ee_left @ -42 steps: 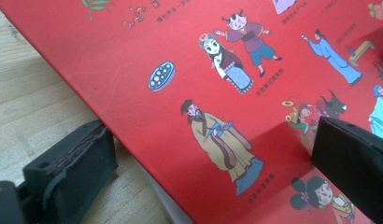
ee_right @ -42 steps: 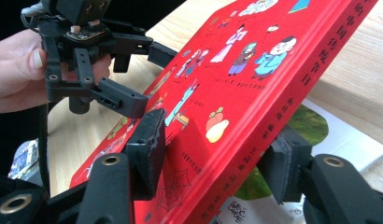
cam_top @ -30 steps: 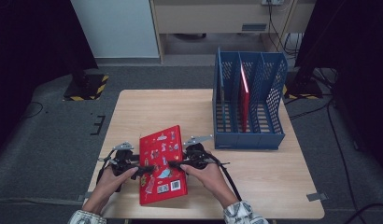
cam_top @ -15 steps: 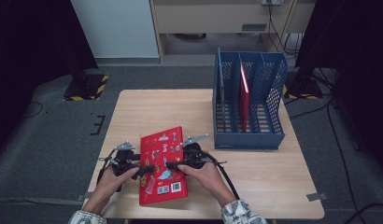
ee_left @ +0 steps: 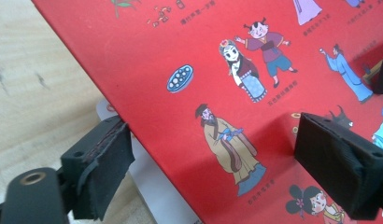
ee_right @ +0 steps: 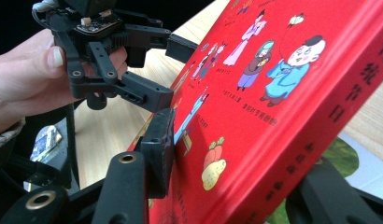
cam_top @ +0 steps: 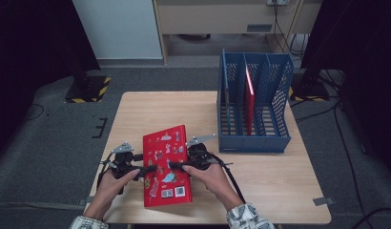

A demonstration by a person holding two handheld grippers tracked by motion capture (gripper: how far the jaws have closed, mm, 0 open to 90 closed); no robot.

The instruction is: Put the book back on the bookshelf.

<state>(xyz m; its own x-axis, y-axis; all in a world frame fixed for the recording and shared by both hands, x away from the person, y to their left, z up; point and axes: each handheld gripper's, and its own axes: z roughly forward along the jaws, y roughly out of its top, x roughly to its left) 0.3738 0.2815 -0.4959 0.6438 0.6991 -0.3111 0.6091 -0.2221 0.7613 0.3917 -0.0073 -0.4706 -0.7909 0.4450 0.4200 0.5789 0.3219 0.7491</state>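
1. Jaws of the right gripper [cam_top: 172,165] have just been closing, and they now pinch the red book [cam_top: 167,164] through its thickness. In the right gripper view one pad [ee_right: 162,135] lies against the illustrated cover, and the other jaw sits under the spine edge.
2. Jaws of the left gripper [cam_top: 148,168] have also just been closing, but they stand spread. One pad [ee_left: 105,170] is at the book's left edge and the other hovers over the cover, so the edge lies between them without a firm grip.
3. Across the high views the book keeps its place. It lies on the near part of the table [cam_top: 150,107], between the two hands.
4. At the right gripper, the spine edge looks raised a little off a white sheet [ee_right: 367,170] lying beneath it.
5. My reading is that the work has gone from reaching to gripping. The right side seems secured, and the left must finish closing before a two-handed lift.
6. The blue file rack [cam_top: 253,140] stands well apart at the far right, with another red volume [cam_top: 249,102] upright in it. That is probably where this book is headed.
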